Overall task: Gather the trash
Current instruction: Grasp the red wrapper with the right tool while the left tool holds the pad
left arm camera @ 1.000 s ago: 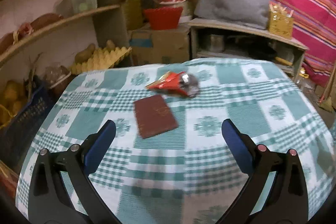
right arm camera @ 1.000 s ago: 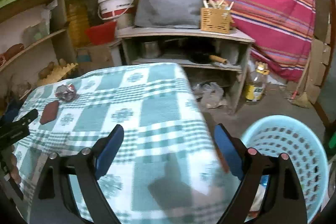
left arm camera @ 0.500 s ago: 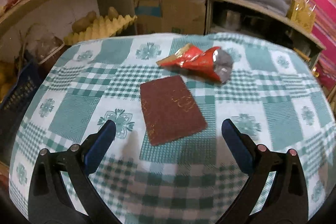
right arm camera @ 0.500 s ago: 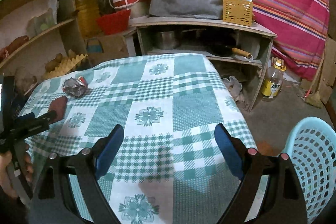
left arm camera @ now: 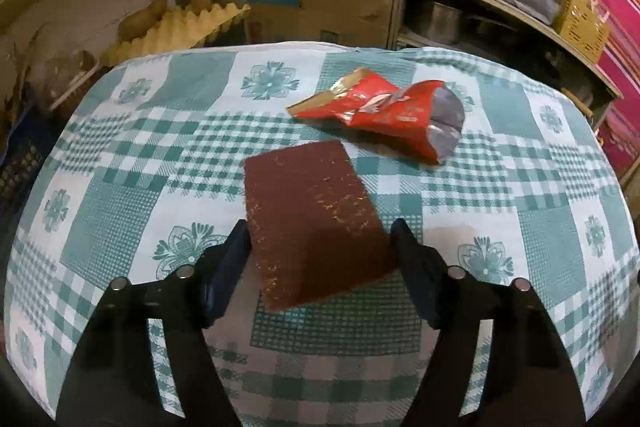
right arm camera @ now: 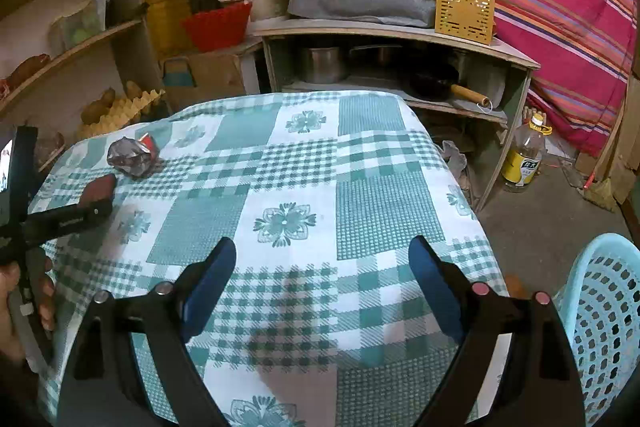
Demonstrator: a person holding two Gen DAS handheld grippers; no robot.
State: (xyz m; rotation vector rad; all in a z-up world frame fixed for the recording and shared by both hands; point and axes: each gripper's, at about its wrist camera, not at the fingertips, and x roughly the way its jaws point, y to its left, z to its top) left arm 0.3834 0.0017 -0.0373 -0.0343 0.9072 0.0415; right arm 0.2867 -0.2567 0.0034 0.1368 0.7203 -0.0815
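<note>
Nearest the left wrist camera, the left gripper (left arm camera: 320, 247) stood over the near half of a flat brown scouring pad (left arm camera: 310, 223) lying on the checked tablecloth (left arm camera: 120, 227), and its jaws were closing with the pad between them, the dark pads just at the pad's two long edges and seemingly not yet pressing. The step in hand looked like picking up this pad as the first piece of trash. To do it well, the fingers would want to come low enough to catch the thin edges rather than skate over the top, and to squeeze evenly so the soft sheet buckled upward into the grip instead of slipping out flat; bunching the cloth along with it was the likely fault, so a light lift to check would be wise. Just beyond the pad, near it but apart, lay a crumpled red snack wrapper (left arm camera: 380, 111) with its silver lining showing, probably the next item. The right gripper (right arm camera: 320, 275) hovered over bare cloth with its fingers spread wide and nothing between them. Off the table's right side, on the floor, stood a pale blue perforated basket (right arm camera: 600, 307), the evident place for the trash, well apart from the pad.
</note>
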